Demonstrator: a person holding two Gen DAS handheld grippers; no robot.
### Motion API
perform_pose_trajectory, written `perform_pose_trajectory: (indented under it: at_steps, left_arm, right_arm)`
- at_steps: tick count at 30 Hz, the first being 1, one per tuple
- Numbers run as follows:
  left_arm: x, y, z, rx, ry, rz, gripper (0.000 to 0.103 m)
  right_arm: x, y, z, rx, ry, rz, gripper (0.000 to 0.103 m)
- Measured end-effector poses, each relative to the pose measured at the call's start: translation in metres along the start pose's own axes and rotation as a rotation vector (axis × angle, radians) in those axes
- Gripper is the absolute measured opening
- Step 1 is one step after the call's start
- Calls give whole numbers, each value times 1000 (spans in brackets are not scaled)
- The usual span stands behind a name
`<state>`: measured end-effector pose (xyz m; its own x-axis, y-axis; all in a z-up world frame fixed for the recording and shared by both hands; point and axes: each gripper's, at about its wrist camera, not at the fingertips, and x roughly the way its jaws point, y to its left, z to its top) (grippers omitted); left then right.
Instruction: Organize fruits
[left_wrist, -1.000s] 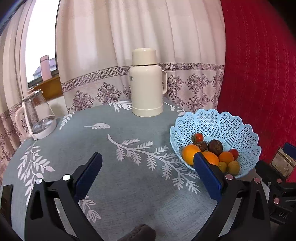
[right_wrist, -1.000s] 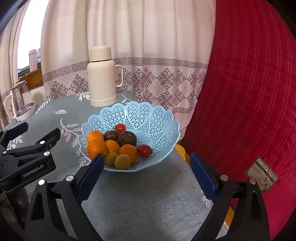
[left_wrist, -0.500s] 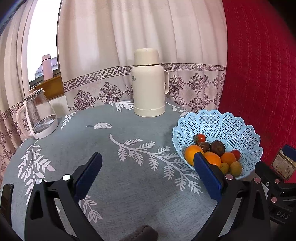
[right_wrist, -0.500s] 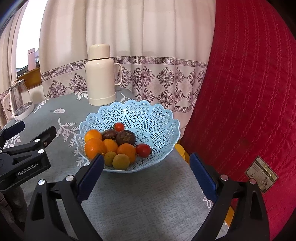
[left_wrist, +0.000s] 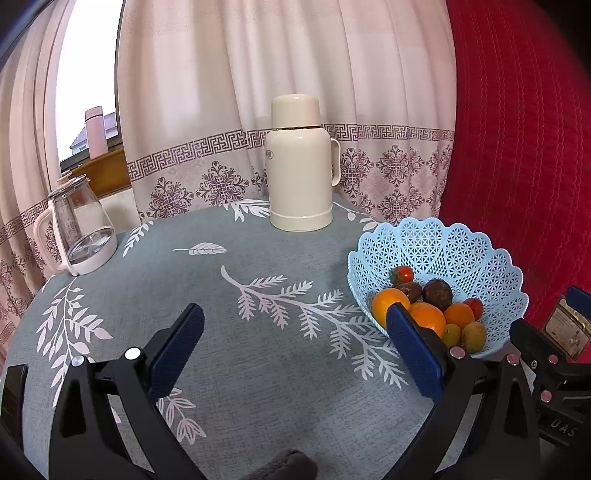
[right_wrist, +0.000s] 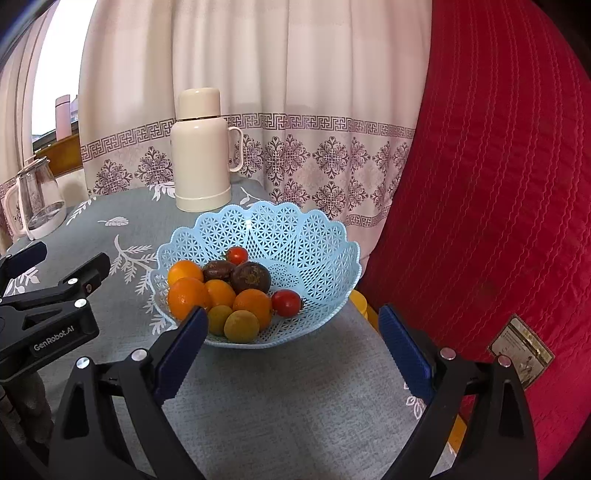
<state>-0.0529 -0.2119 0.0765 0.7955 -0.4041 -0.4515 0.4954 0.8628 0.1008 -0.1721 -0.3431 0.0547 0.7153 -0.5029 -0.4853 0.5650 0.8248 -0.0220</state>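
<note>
Pale blue lattice basket (right_wrist: 317, 236) with a scalloped rim, standing on the bench (left_wrist: 258, 369) at its edge nearest the red quilted fabric (right_wrist: 498, 184). All fruit lies heaped in the basket's near-left half: four oranges (right_wrist: 188, 297), two dark brown round fruits (right_wrist: 251, 277), two small yellow-green fruits (right_wrist: 242, 325) at the front of the heap, and two red tomatoes (right_wrist: 286, 302) — one at the back of the heap, one on the side toward the red fabric. The rest of the basket floor is bare lattice.

Right gripper (right_wrist: 291, 339): its blue-padded fingers (right_wrist: 181, 347) stand wide apart, empty, just in front of the basket, one pad overlapping the basket's near rim in view. Left gripper (left_wrist: 291, 345): likewise spread and empty, over the grey leaf-printed cloth beside the basket on the side away from the red fabric; its right-hand pad overlaps the basket's near rim and one orange in view.

Behind the basket, near the bench's far edge, stands a cream flask (left_wrist: 299, 166) with a handle. Well apart from the basket, across the bench, sits a glass kettle (left_wrist: 79, 229). A patterned curtain (left_wrist: 295, 92) hangs behind — a window (left_wrist: 88, 92) shows past it.
</note>
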Motion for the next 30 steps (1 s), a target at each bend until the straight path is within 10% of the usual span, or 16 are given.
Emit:
perform_pose_trajectory:
  at_steps: [30]
  left_arm:
    - [-6,-9,-2,33,-25,-18,100]
  right_arm:
    - [2,0,-6,-4,2,-4,93]
